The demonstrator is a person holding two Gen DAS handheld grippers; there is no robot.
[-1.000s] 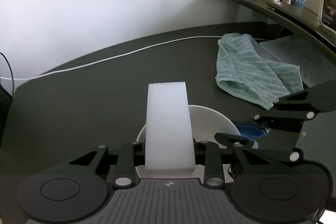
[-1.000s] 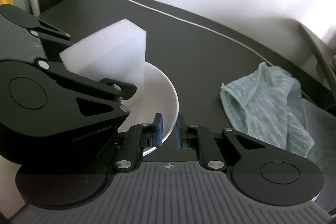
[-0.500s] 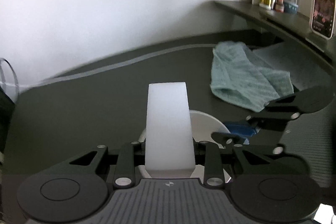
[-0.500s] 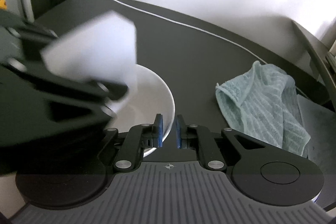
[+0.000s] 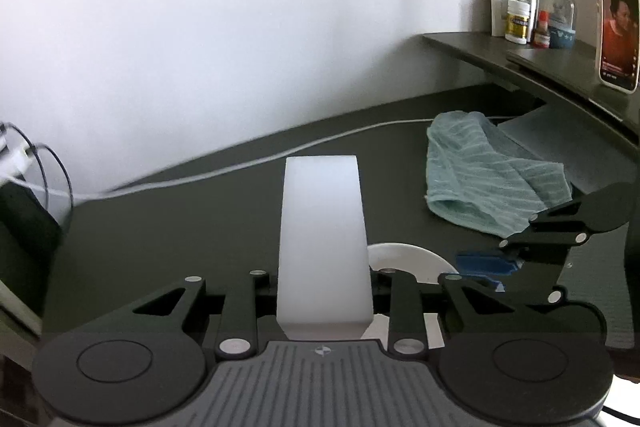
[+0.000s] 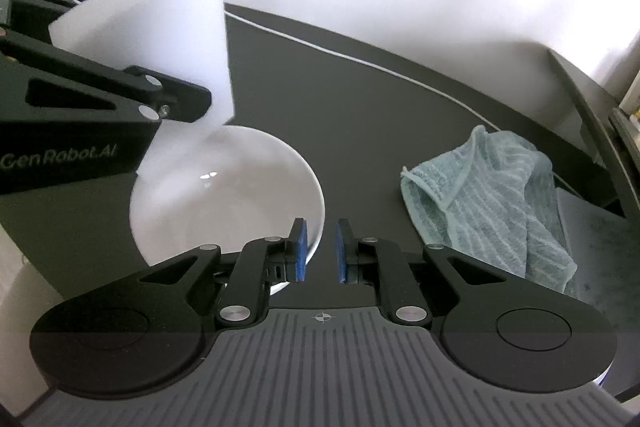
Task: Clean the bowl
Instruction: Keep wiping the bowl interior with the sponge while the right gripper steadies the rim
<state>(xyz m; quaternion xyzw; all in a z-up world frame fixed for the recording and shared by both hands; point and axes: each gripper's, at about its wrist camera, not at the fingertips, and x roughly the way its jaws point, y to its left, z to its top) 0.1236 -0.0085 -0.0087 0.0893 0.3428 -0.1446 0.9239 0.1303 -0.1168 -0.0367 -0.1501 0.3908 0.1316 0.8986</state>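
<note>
Left gripper [image 5: 323, 291]: clenched on a white sponge block [image 5: 322, 243], which is held upright between the jaws and projects forward from them.
Sponge block, right wrist view: seen [image 6: 160, 27] at the upper left, raised above the far left rim of the bowl; whether it touches the rim cannot be told.
Right gripper [image 6: 321, 251]: released, its blue pads [image 6: 301, 251] parted by a narrow gap, with nothing pinched between them.
Right gripper position: the left pad is set just over the near right rim of the bowl, the right pad outside it; contact with the rim cannot be told.
Bowl [image 6: 224, 195]: a white, shallow bowl, rested upright on the dark counter [image 6: 360, 115], with a small glint of light on its inner surface.
Bowl, left wrist view: only a white arc of the rim [image 5: 408, 255] is seen behind the sponge block and the gripper linkage.
Towel [image 6: 492, 203]: a pale teal ribbed cloth, lain crumpled on the counter to the right of the bowl, apart from it.
Cable [image 6: 360, 59]: a white cord is run across the counter behind the bowl.
Shelf [image 5: 520, 55]: small bottles and a lit phone are stood on it at the upper right.
</note>
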